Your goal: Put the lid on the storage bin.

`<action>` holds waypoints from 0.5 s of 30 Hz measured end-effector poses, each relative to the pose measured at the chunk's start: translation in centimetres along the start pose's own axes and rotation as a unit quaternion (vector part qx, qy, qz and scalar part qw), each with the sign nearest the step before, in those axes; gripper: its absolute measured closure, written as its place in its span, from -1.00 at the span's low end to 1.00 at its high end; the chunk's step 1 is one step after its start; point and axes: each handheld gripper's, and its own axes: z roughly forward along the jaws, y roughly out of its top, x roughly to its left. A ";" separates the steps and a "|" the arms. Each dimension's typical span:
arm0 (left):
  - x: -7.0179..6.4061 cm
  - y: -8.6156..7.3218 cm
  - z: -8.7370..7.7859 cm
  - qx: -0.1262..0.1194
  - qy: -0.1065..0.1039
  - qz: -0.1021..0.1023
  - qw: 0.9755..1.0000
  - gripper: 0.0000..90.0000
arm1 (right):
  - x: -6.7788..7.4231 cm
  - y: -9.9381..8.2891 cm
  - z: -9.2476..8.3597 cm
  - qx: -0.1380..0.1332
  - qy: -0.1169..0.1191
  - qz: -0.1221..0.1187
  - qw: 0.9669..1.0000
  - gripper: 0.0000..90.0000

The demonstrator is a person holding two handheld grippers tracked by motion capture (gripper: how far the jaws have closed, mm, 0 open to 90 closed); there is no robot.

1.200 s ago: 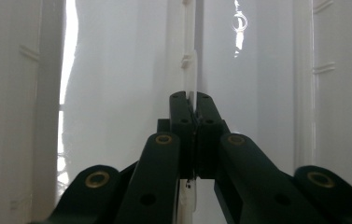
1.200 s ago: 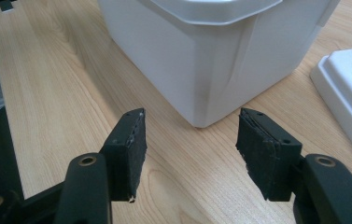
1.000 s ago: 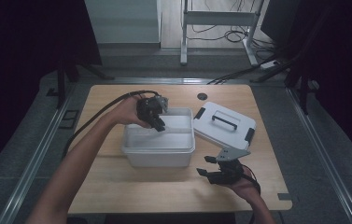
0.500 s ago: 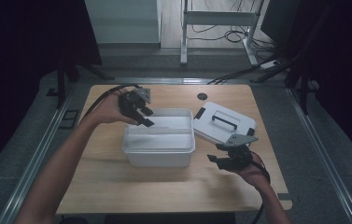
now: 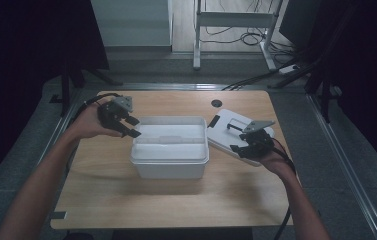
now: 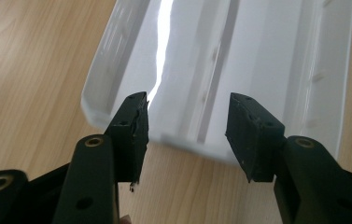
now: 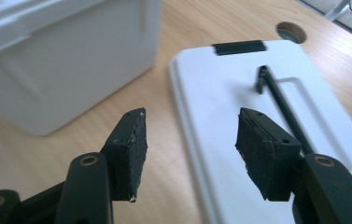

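Right gripper (image 5: 248, 145) hovers over the near edge of the white lid (image 5: 238, 136), jaws apart, nothing between them. In the right gripper view the lid's left rim runs up between the jaws, with its thin black handle (image 7: 281, 102) lying ahead and slightly right of the right jaw. The open white storage box (image 5: 170, 147) stands to the left of this gripper, just beside the lid on the wooden surface (image 5: 126, 200).

Likely step: picking up the lid to close the box. To do it well, slide one jaw under the lid's rim and the other on top. Clamp near the middle of the edge so the lid does not tip, and lift level before carrying it over the box.

Left gripper (image 5: 126, 126) sits off the box's far-left corner, jaws spread and empty; the box rim lies just ahead of them.

Against a second ago: the left gripper was over the box interior and has drawn out to the left, its jaws having just been opening with nothing held. The right gripper has come up from the surface's near edge to the lid.
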 end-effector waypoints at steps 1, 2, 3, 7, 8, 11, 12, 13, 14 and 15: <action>0.2 -1.2 -0.2 0.002 0.002 -0.010 1.000 0.08 | -0.8 0.5 0.4 0.009 -0.007 -0.004 1.000 -0.06; 0.2 -1.2 -0.2 0.002 0.002 -0.010 1.000 0.08 | -1.2 0.7 0.7 0.016 -0.009 -0.004 1.000 -0.06; 0.3 -1.7 -0.2 0.002 0.002 -0.015 1.000 0.08 | -1.7 0.9 1.0 0.021 -0.010 -0.006 1.000 -0.06; 0.5 -3.2 -0.2 0.007 0.001 -0.030 1.000 0.08 | -2.8 1.7 1.8 0.036 -0.012 -0.010 0.999 -0.06; 0.6 -3.4 -0.1 0.011 0.001 -0.031 0.999 0.08 | -3.2 1.9 2.1 0.040 -0.013 -0.010 0.999 -0.06; 0.7 -4.1 0.1 0.012 -0.001 -0.040 0.999 0.08 | -4.4 2.3 3.2 0.059 -0.015 -0.010 0.998 -0.06; 0.7 -4.4 0.1 0.011 -0.002 -0.043 0.999 0.08 | -4.7 2.4 3.5 0.063 -0.014 -0.009 0.998 -0.06; 0.8 -4.6 0.3 0.012 -0.001 -0.046 0.999 0.08 | -5.0 2.5 3.8 0.067 -0.015 -0.008 0.998 -0.05; 0.9 -4.9 0.4 0.015 -0.001 -0.049 0.999 0.08 | -5.3 2.5 4.1 0.072 -0.015 -0.009 0.997 -0.05; 1.0 -5.2 0.6 0.015 -0.003 -0.053 0.998 0.08 | -5.6 2.6 4.5 0.077 -0.019 -0.012 0.997 -0.04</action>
